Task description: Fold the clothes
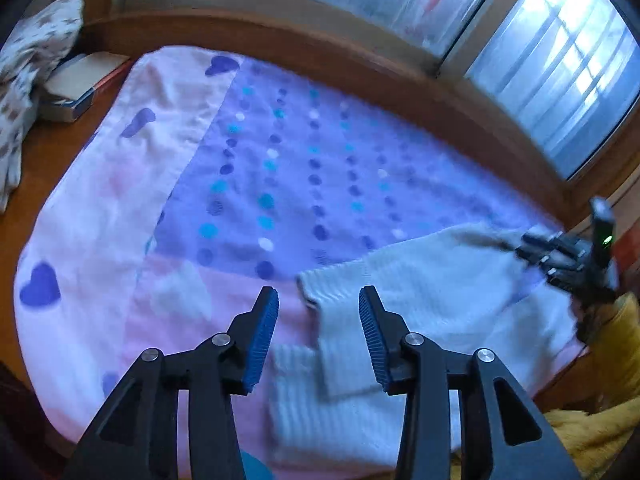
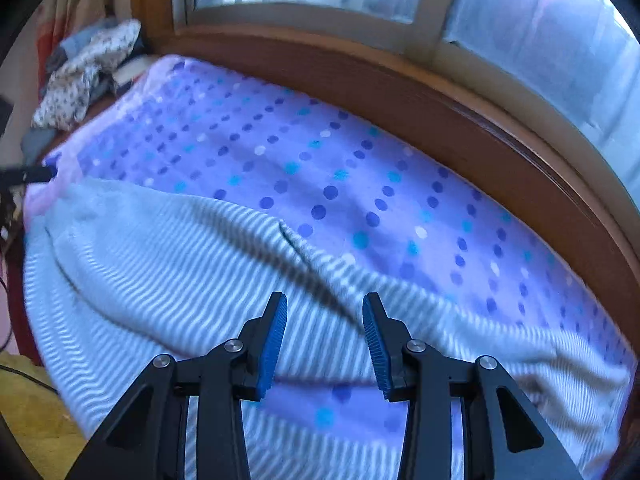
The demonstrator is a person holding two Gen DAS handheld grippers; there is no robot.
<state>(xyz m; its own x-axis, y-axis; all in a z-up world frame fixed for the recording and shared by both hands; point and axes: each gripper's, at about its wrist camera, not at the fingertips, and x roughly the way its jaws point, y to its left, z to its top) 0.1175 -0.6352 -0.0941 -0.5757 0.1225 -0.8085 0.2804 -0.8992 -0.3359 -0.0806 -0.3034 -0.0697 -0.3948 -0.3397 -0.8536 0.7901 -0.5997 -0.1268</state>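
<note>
A white ribbed knit garment lies on a purple dotted bedspread. One sleeve is folded across it near the front. My left gripper hangs open just above that sleeve's cuff, with nothing pressed between the blue pads. In the right wrist view the same garment fills the lower half, rumpled with a dark fold line. My right gripper stands open over it, pads apart and gripping nothing. The right gripper also shows at the garment's far right edge in the left wrist view.
A wooden ledge and windows run behind the bed. A star-patterned cloth and a flat box sit at the far left. Yellow fabric lies by the bed's near right edge.
</note>
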